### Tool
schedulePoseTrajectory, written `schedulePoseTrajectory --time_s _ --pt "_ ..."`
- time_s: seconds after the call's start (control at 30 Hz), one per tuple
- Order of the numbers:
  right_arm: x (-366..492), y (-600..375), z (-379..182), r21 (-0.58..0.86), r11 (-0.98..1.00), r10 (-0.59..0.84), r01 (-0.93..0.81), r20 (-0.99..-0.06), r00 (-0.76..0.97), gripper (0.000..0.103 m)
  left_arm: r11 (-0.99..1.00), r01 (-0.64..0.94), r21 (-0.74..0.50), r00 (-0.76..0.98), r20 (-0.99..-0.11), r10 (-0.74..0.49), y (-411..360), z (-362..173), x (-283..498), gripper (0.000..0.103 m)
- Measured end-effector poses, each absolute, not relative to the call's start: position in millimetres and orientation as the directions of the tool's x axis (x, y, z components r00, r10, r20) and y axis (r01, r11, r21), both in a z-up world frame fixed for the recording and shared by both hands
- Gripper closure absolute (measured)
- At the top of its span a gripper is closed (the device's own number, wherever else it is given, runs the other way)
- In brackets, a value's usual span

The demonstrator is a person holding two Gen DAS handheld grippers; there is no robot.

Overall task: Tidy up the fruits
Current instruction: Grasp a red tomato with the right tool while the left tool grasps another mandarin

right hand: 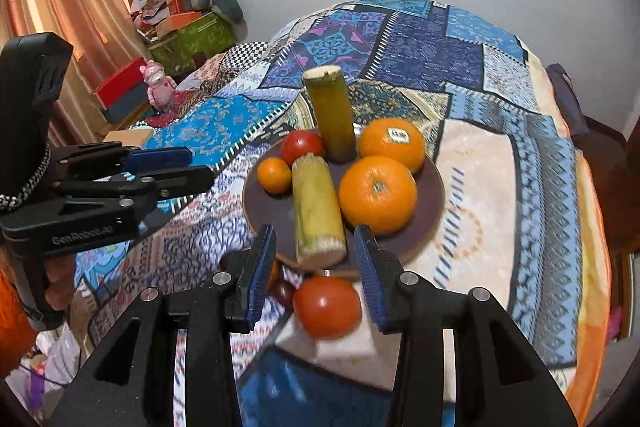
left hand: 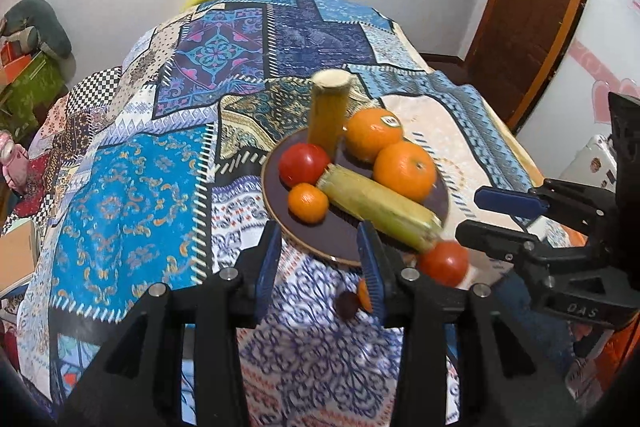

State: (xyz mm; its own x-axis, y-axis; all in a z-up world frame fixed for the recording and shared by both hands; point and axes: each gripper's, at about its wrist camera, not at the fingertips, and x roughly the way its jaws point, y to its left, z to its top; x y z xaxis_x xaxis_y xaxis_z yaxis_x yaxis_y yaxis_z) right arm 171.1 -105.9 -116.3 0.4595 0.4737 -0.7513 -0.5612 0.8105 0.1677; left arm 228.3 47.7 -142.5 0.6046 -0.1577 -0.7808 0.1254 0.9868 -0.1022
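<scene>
A dark round plate [right hand: 434, 195] is shown on a patchwork cloth [right hand: 500, 163], bearing two large oranges [right hand: 378, 193], a small orange [right hand: 274, 174], a red tomato [right hand: 301, 145], one upright sugarcane piece [right hand: 330, 113] at its far side and one lying sugarcane piece [right hand: 318, 213]. A second tomato [right hand: 327, 306] lies on the cloth just near of the plate rim, beside a small dark fruit [right hand: 283, 293]. The right gripper [right hand: 316, 275] is seen with jaws parted, nothing being grasped; the second tomato appears between its pads, with no contact discernible. The left gripper [left hand: 318, 267] is likewise released and empty.
</scene>
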Motion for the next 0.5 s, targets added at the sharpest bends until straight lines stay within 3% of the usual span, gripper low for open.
schedulePoseTrajectory --time_s 0.17,0.5 --pt "159 -117 -128 0.165 0.819 0.458 -0.549 -0.764 0.453 0.061 0.983 0.149 -0.108 0.583 -0.794 -0.175 36 -149 213 0.058" --pt "156 -123 -161 0.204 0.825 0.449 -0.527 -0.802 0.393 0.060 0.973 0.186 -0.134 0.497 -0.842 -0.211 13 -186 210 0.058"
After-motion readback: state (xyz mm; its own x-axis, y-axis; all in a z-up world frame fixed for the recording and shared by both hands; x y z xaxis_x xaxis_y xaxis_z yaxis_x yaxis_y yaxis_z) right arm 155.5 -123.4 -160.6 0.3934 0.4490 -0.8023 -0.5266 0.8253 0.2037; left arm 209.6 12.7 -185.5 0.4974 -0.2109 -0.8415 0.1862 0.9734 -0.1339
